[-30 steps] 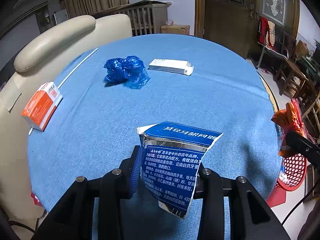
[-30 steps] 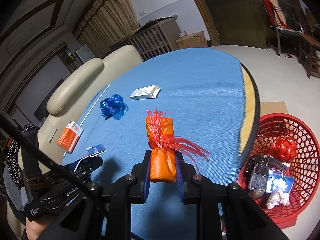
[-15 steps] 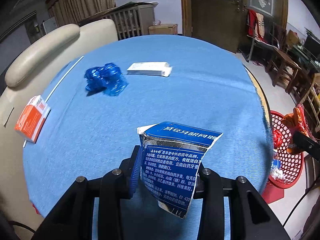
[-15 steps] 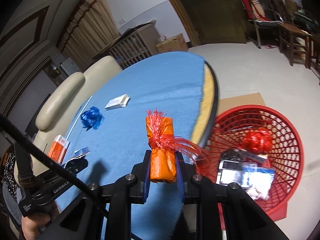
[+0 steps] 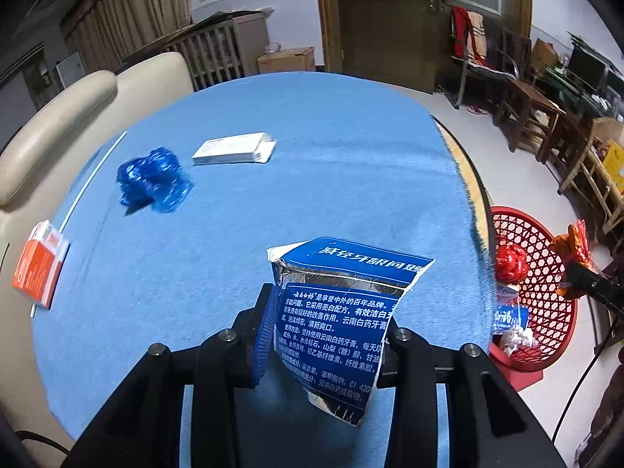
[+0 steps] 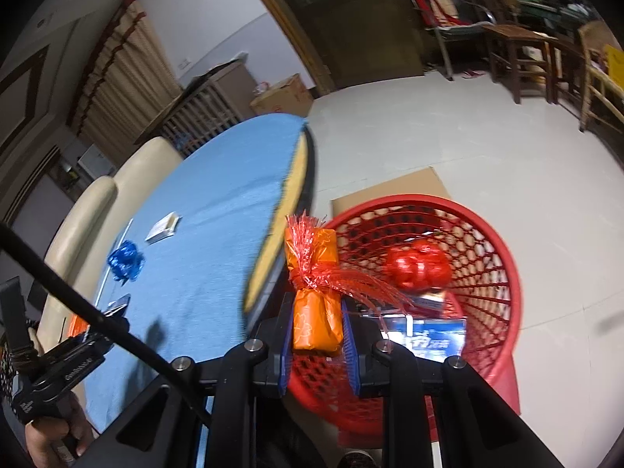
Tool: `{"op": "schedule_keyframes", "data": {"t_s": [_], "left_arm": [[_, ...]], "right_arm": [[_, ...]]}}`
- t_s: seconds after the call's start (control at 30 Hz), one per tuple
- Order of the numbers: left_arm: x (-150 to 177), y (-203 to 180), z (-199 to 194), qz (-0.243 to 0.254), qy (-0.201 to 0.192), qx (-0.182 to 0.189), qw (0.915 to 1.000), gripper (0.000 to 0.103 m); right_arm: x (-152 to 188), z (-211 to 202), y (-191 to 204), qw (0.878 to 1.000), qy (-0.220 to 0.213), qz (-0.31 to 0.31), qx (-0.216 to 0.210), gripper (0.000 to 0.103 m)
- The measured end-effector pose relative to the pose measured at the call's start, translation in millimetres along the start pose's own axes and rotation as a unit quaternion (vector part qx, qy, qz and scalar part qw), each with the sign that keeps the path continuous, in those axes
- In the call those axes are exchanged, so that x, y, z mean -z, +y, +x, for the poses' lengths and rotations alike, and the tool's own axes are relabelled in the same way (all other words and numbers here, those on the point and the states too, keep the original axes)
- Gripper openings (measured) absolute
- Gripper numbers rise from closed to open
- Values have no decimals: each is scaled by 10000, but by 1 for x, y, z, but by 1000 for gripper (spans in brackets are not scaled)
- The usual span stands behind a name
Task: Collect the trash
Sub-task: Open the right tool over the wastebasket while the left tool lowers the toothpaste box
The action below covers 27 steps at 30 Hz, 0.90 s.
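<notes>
Right wrist view: right tool [image 6: 316, 319] clamps the orange wrapper [image 6: 315, 304] low centre, at the near rim of the red basket [image 6: 503, 249]. Left tool [image 5: 325, 335] grips the blue toothpaste box [image 5: 343, 319] over the surface [image 5: 312, 179]. Drop-off step; next likely needs the wrapper over the basket mouth, then release.

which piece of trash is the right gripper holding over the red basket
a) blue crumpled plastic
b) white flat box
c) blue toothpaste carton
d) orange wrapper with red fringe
d, the right gripper is shut on the orange wrapper above the red basket.
</notes>
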<state>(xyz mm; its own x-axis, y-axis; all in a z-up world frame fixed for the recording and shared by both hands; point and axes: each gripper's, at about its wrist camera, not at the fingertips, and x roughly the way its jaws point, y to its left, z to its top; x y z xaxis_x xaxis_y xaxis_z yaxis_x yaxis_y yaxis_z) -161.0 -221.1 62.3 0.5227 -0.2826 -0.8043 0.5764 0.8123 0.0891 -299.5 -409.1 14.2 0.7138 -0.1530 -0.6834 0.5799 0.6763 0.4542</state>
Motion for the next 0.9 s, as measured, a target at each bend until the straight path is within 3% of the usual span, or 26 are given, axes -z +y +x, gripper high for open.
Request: {"op": "schedule_keyframes", "data": {"t_s": [0.3, 0.33, 0.4, 0.43, 0.9], "left_arm": [[-13, -32, 4, 279, -10, 108, 9996, 41], [-14, -35, 4, 301, -12, 118, 9995, 41], [-17, -43, 5, 374, -12, 134, 9992, 41], [-17, -45, 6, 396, -7, 141, 9991, 41], [-25, -110, 7, 917, 35, 430, 9949, 41]], "right_arm": [[-2, 17, -35, 9983, 300, 358, 357, 26], [-2, 20, -40, 9974, 349, 423, 468, 32], [-3, 22, -49, 9961, 377, 559, 577, 71], [-3, 20, -53, 9959, 303, 651, 550, 82], [-17, -38, -74, 9937, -603, 891, 301, 82]]}}
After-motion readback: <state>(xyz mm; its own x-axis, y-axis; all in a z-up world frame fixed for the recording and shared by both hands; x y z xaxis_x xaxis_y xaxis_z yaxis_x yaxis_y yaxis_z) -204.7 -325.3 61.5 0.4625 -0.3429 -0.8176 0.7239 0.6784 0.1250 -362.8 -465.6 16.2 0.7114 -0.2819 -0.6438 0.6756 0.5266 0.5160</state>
